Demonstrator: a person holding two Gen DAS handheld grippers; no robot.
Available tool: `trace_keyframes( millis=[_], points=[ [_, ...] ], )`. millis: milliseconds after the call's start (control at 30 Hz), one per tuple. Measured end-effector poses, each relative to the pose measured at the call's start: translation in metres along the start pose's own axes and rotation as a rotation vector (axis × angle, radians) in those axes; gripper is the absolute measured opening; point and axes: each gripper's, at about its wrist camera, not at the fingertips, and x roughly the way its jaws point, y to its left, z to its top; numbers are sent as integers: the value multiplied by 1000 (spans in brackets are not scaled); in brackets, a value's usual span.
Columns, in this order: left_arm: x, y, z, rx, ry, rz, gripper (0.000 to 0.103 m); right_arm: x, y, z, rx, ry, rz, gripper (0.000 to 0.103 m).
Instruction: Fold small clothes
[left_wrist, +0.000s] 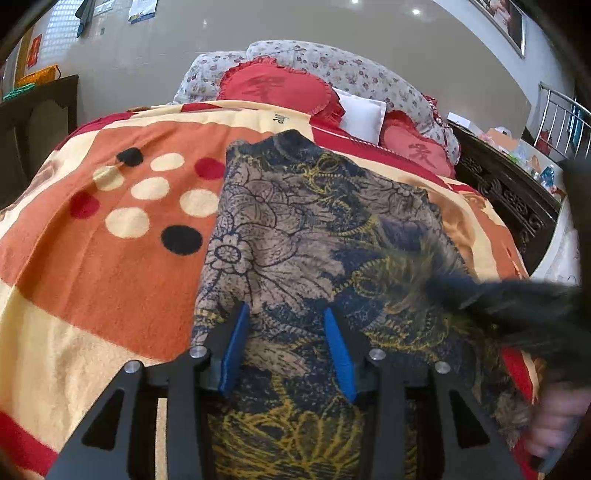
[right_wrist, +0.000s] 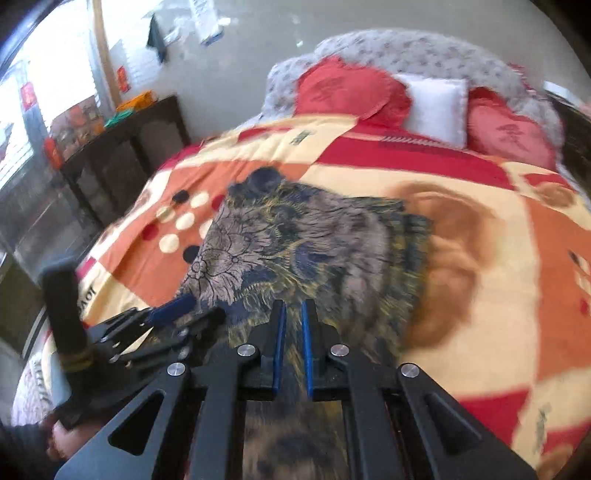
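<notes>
Orange, cream and red blanket (left_wrist: 110, 258) with dots spread over the bed, two red heart cushions (left_wrist: 277, 92) flanking a white pillow (left_wrist: 364, 112) against floral bedding (left_wrist: 354, 70), dark wooden cabinet (right_wrist: 122, 158) at the wall, framed picture (left_wrist: 506, 22) high up.

The left black two-finger gripper (left_wrist: 288, 345) has flat angular linkage arms with triangular cut-outs, round silver screw heads at the pivots and bright blue pads (left_wrist: 236, 345) lining its fingers. The right black two-finger gripper (right_wrist: 293, 345) is built alike. A dark sleeve (right_wrist: 22, 443) covers the left wrist.
</notes>
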Motion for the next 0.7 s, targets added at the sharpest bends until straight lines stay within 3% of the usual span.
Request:
trace_keyframes(
  millis=[33,133,200,367,500,533,567,700],
  points=[
    [0,-1,0,5,3,0,46,24,-7,-5,-20,75,-93,13],
    [1,-3,-1,14,4,1,49,28,-31,-13,119,64,0,11],
    [0,-3,-1,12,4,2,49,11,-36,-15,173,33,2,9],
    [1,-5,-1,21,5,11,50,-48,-45,-49,93,-75,-106,13],
    [1,-9,-1,40,6,30,51,-41,-70,-96,98,7,-202,20],
    [1,-10,-2,45,6,37,51,-39,-78,-108,127,15,-181,22],
    [1,-11,-2,50,6,42,51,-46,-84,-112,151,-35,-143,23],
    [2,-15,-2,69,7,66,51,-50,-100,-114,226,-36,-76,27]
  ],
)
